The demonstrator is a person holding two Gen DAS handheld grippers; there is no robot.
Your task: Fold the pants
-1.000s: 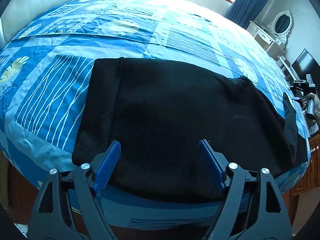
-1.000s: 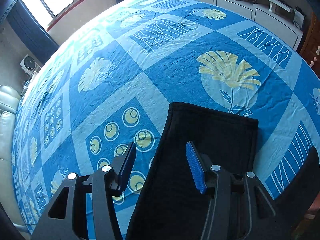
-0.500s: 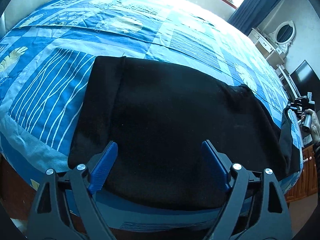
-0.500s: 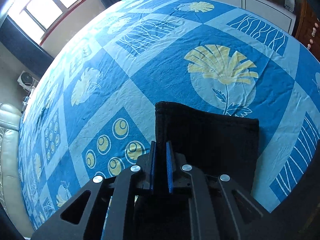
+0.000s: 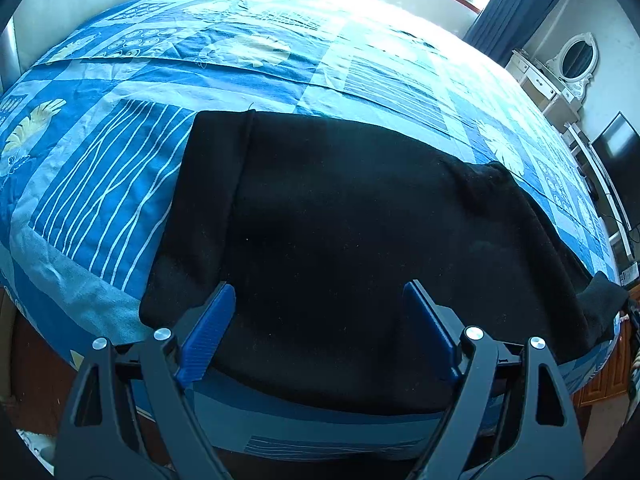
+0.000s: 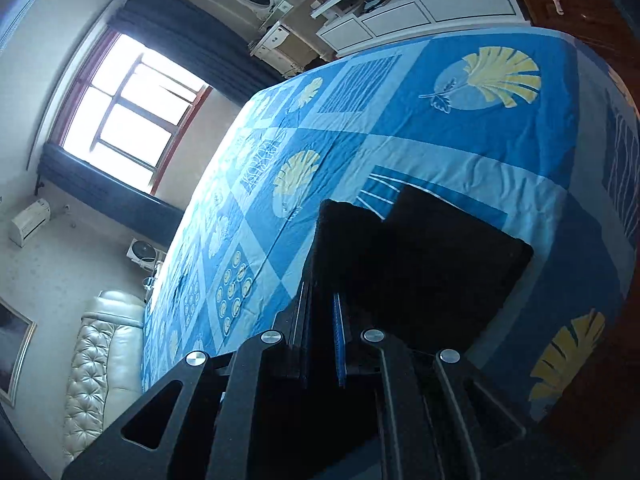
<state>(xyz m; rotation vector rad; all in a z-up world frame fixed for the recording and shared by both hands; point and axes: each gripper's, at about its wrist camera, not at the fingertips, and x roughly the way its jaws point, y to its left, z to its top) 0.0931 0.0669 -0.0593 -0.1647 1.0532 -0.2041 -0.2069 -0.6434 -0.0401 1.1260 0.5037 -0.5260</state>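
With the right gripper (image 6: 320, 344) clamped on the pants (image 5: 360, 240) hem, the fold has begun; next, carry it toward the left gripper (image 5: 320, 332), whose jaws stand apart.

The right claw (image 6: 320, 344) has clamped the pants' (image 6: 420, 256) hem and lifted it; its view has rolled.

A bed (image 5: 120, 184) with a blue patterned cover filled most of both views. Behind it a window (image 6: 128, 108) with a red-brown frame let in bright daylight, flanked by dark blue curtains (image 5: 516, 12). A white dresser with an oval mirror (image 5: 576, 56) stood against a pale wall, near a low white cabinet (image 6: 420, 12) and a dark screen (image 5: 616, 148). A padded cream headboard (image 6: 100, 360) stood at the bed's end.
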